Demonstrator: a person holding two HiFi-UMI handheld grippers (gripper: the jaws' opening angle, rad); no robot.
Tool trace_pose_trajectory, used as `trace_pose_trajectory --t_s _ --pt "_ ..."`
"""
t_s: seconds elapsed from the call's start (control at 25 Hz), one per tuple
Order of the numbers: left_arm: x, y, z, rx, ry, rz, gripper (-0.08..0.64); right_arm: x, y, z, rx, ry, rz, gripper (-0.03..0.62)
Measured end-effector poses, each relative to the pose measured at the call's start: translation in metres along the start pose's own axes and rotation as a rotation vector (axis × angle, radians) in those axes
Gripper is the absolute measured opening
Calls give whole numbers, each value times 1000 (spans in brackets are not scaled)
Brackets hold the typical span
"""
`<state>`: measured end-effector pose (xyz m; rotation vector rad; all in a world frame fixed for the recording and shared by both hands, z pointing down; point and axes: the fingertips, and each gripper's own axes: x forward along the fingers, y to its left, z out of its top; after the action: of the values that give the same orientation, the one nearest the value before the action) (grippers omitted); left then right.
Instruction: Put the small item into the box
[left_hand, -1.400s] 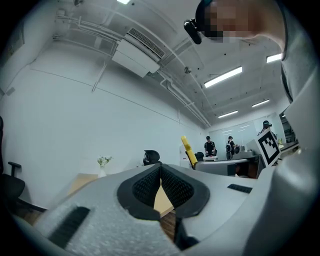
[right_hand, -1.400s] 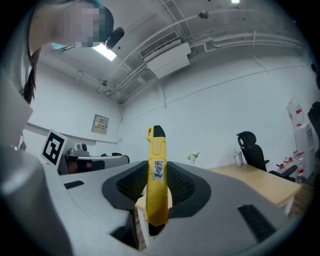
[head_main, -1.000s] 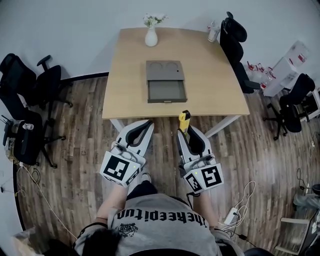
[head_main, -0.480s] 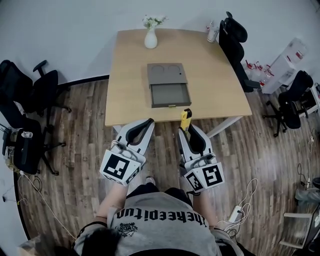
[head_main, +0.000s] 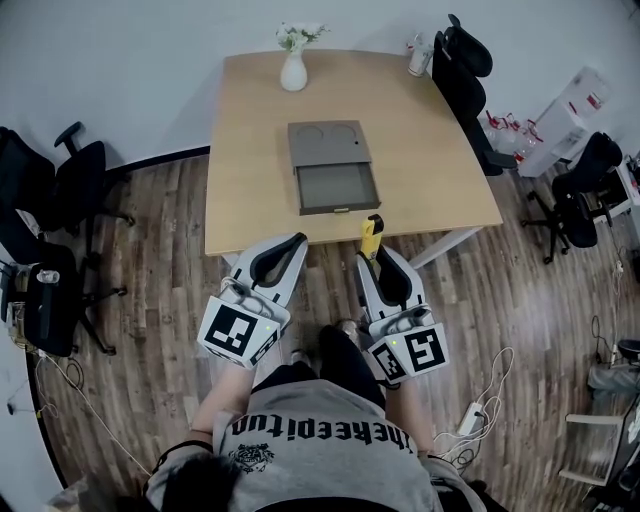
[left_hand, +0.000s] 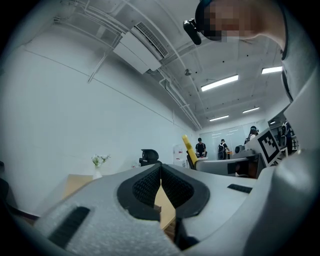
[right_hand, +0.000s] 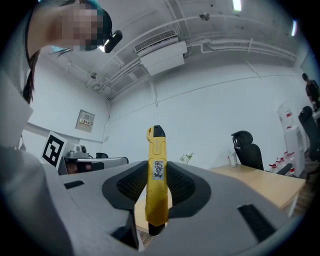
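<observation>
- Right gripper (head_main: 374, 256) pinches a yellow utility knife (head_main: 371, 232), upright, just short of the table (head_main: 430, 150) edge.
- Left gripper (head_main: 297, 241) jaws pressed together, empty.
- Person has stepped nearer the table; open grey box (head_main: 326, 143) is almost reachable, knife not in yet.

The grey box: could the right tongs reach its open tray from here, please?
Probably yes: the right tongs, shut on the yellow tool, hover at the table edge; only bare tabletop precedes the box.

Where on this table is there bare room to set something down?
Bare wood lies left of the grey box, up to the table's left edge, and right of it. Crowded: the far edge, with the vase and the corner bottle. Before the open drawer, only a narrow strip.
</observation>
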<state>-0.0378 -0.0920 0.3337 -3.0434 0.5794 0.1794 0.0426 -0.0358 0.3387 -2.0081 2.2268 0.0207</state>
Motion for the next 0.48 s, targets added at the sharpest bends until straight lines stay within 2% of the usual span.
trace_pose_trajectory --t_s 0.48 --pt "57 40 -9 1 9 36 17 57 -48 -4 11 4 32 121"
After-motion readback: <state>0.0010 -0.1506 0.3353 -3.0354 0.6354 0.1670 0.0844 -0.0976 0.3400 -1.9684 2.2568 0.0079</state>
